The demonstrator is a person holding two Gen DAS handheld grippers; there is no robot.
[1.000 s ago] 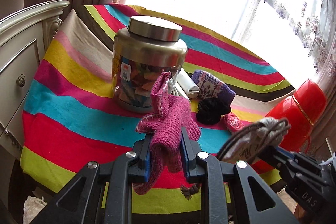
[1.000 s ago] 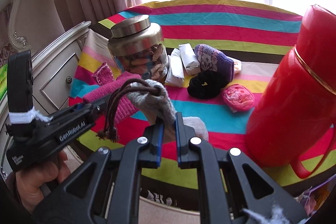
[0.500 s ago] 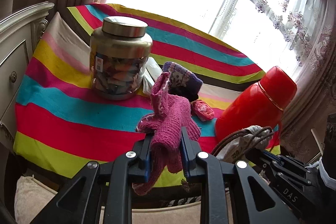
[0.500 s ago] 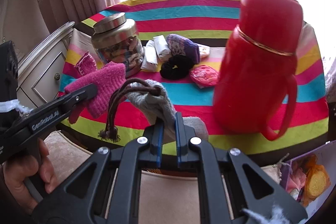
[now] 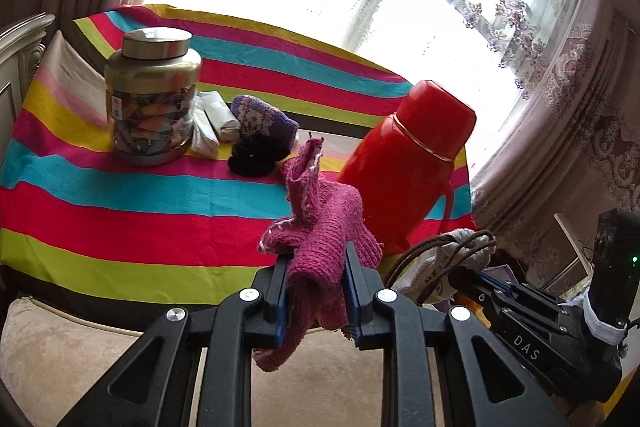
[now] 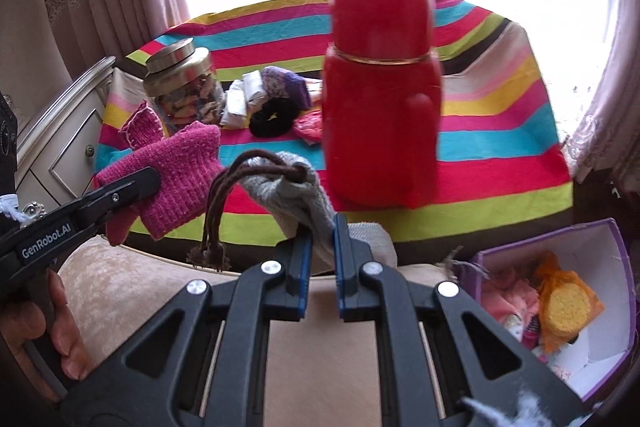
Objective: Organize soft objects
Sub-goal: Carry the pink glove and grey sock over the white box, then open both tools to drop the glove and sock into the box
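Both my hands have swung rightward since a second ago: the jar (image 5: 154, 95) that was sitting straight ahead of my left jaws is now lying well off to their left, the flask (image 6: 380, 99) is standing dead ahead of my right jaws, and a purple box (image 6: 600, 239) is coming into view low on their right.

My left gripper (image 5: 316, 291) is clamped on the pink glove (image 5: 320, 247), which is bunching up above the jaws and drooping below them. My right gripper (image 6: 322, 251) is nearly closed on the grey sock (image 6: 296, 187), its brown cord (image 6: 224, 195) dangling to the left of the jaws. The two loads are hanging close beside each other, clear of the striped cloth (image 5: 120, 195).

Beyond the jaws, other soft things are lying on the cloth between the jar and the flask: a purple mitten (image 5: 264, 121), a black scrunchie (image 5: 256, 157), and white rolls (image 5: 212, 125).

I am judging this as the carrying step, with both items lifted and heading for the box, which is already holding soft bits. Next I am needing to keep swinging right and down until my right jaws are sitting over the box opening, staying clear of the flask, then parting them to drop the sock; the glove is following after. The trailing cord could be snagging on the box rim.
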